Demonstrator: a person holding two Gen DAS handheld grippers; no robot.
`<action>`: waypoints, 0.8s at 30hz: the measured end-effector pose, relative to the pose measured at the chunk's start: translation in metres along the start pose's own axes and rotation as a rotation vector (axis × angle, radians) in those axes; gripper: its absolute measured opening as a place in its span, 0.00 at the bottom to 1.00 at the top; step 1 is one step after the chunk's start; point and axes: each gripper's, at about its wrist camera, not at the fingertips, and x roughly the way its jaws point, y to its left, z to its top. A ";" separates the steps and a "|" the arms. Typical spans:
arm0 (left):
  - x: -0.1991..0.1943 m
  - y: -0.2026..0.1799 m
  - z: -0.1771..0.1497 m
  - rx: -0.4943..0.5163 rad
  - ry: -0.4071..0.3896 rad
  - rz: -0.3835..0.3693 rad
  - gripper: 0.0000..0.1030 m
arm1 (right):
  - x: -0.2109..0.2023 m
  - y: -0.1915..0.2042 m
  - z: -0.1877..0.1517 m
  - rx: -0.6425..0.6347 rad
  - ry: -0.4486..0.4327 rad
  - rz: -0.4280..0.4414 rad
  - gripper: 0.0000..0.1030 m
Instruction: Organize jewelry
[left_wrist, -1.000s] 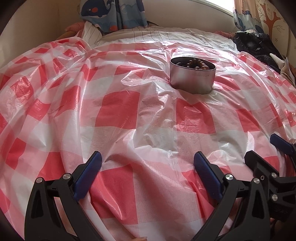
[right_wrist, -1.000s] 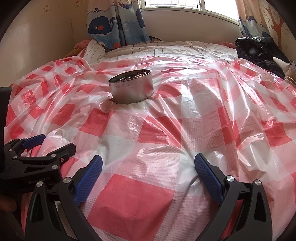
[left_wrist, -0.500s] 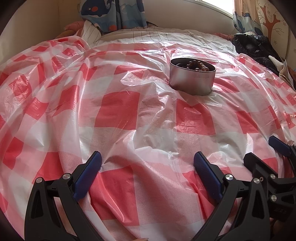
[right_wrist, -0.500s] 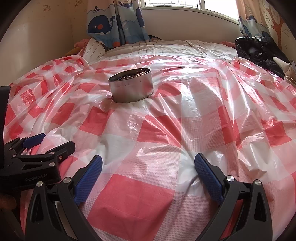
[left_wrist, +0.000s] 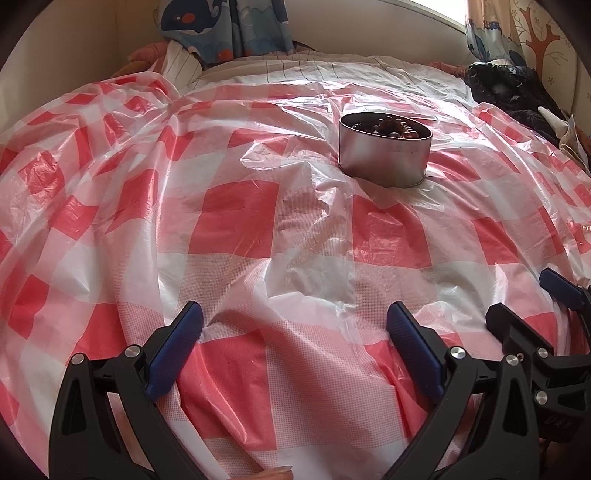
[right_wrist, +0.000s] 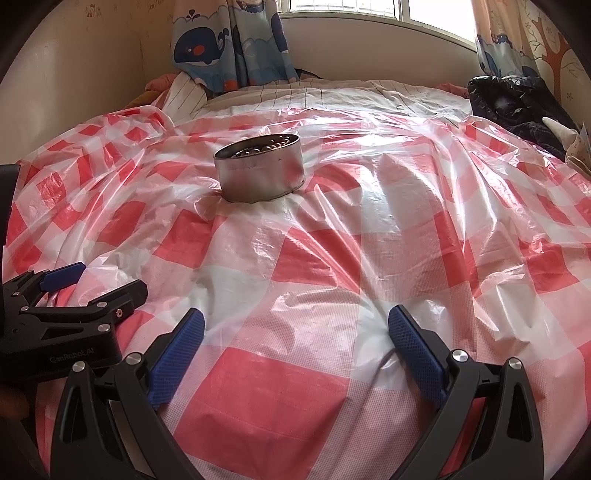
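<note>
A round silver tin (left_wrist: 384, 155) stands on the red and white checked plastic sheet (left_wrist: 236, 221) that covers the bed. Dark brown beads (left_wrist: 391, 127) lie inside it. The tin also shows in the right wrist view (right_wrist: 260, 170), upper left of centre. My left gripper (left_wrist: 293, 325) is open and empty, low over the sheet, well short of the tin. My right gripper (right_wrist: 295, 328) is open and empty, also near the sheet's front. Each gripper shows at the edge of the other's view: the right one (left_wrist: 532, 299) and the left one (right_wrist: 99, 280).
A whale-print curtain (right_wrist: 229, 44) hangs at the back by the wall. A dark bundle of clothing (right_wrist: 517, 103) lies at the back right. Striped bedding (right_wrist: 332, 96) shows beyond the sheet. A window (right_wrist: 369, 7) is behind the bed.
Both views have shifted slightly, so the tin sits a little lower in each frame. Both grippers stay open and empty. The tin has not moved on the sheet.
</note>
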 end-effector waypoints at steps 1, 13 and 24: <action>0.000 0.000 0.000 -0.001 -0.001 -0.001 0.93 | 0.000 0.000 0.000 0.000 0.000 0.000 0.93; 0.000 0.000 0.000 0.001 -0.010 0.003 0.93 | 0.000 0.000 0.000 0.001 0.001 0.002 0.93; -0.001 0.000 -0.001 0.000 -0.013 0.001 0.93 | 0.000 0.000 0.000 0.001 0.001 0.001 0.93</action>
